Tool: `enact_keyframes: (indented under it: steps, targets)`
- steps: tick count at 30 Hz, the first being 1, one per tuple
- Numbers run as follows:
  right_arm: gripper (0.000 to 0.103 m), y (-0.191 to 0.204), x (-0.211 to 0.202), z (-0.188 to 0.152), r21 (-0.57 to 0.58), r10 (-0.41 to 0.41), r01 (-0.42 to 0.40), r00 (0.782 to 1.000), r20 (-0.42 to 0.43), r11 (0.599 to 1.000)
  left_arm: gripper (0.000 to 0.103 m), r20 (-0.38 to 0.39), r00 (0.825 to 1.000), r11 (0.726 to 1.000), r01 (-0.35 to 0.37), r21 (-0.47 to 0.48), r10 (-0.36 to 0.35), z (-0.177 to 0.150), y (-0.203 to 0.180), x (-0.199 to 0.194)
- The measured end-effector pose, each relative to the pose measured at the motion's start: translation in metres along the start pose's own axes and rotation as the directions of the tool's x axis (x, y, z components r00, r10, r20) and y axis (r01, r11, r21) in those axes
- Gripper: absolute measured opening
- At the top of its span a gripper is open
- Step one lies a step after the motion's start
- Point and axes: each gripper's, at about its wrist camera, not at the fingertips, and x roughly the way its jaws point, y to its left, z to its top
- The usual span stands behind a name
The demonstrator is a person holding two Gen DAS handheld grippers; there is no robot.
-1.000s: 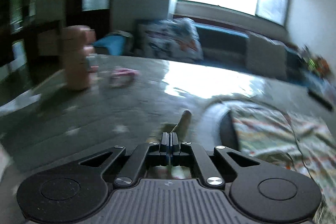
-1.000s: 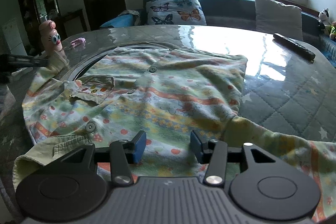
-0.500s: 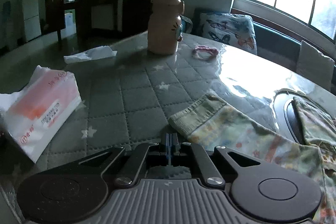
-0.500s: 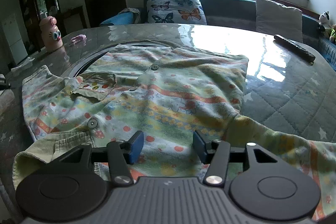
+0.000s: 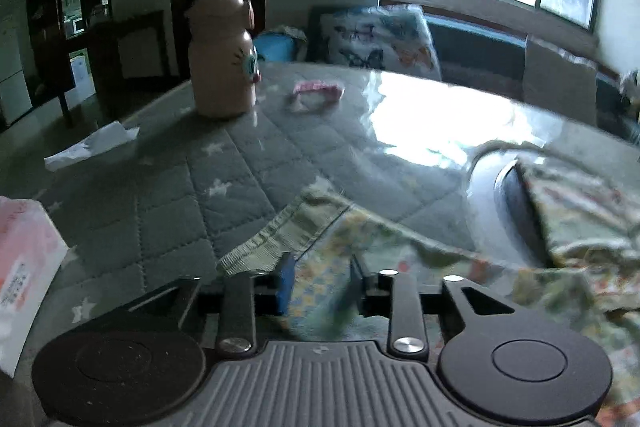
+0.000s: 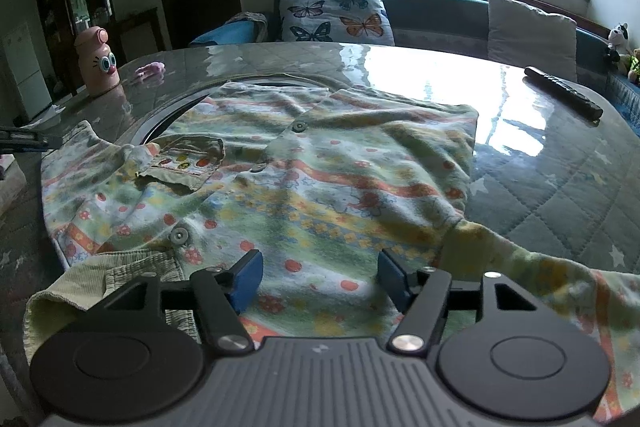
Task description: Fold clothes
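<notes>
Lying spread flat on the grey quilted star-print table [image 6: 560,187], the soft, floral-striped cotton child's shirt [image 6: 312,187] looks light and floppy. Left gripper [image 5: 320,287] hovers spread over its ribbed sleeve cuff [image 5: 280,231], the best hold; right gripper [image 6: 320,275] gapes empty above the hem.
</notes>
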Motion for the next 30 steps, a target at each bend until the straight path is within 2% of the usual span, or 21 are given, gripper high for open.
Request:
enact_keyframes:
  steps: [5,8,17,21,25,28,30]
  targets:
    - [0.07,0.0,0.0,-0.002,-0.004,-0.001,0.001,1.0,0.002,1.0,0.006,0.002,0.995,0.994,-0.099,0.048,0.099,-0.007,-0.002,0.007]
    - [0.071,0.0,0.0,-0.004,-0.011,0.001,-0.001,1.0,0.006,1.0,0.005,0.001,0.989,0.989,-0.147,0.032,0.147,-0.014,0.005,-0.001]
    - [0.073,0.004,-0.006,-0.005,-0.033,0.021,-0.021,1.0,0.02,0.999,0.006,-0.043,0.977,0.978,-0.207,0.022,0.208,-0.012,0.008,-0.007]
    - [0.073,0.013,-0.014,-0.008,-0.051,0.05,-0.049,0.998,0.025,0.998,0.008,-0.037,0.989,0.99,-0.14,0.028,0.141,-0.009,-0.003,-0.02]
    - [0.073,0.028,-0.02,-0.012,-0.103,0.079,-0.077,0.997,0.014,0.992,0.013,0.006,1.0,0.993,-0.013,0.12,0.013,-0.013,-0.034,-0.043]
    - [0.073,0.039,-0.025,-0.015,-0.143,0.101,-0.099,0.995,0.005,0.985,0.017,0.003,0.993,0.969,0.118,0.219,-0.122,-0.022,-0.065,-0.061]
    - [0.073,0.046,-0.028,-0.019,-0.169,0.111,-0.11,0.994,-0.005,0.98,0.017,-0.003,0.979,0.933,0.195,0.302,-0.204,-0.033,-0.09,-0.073]
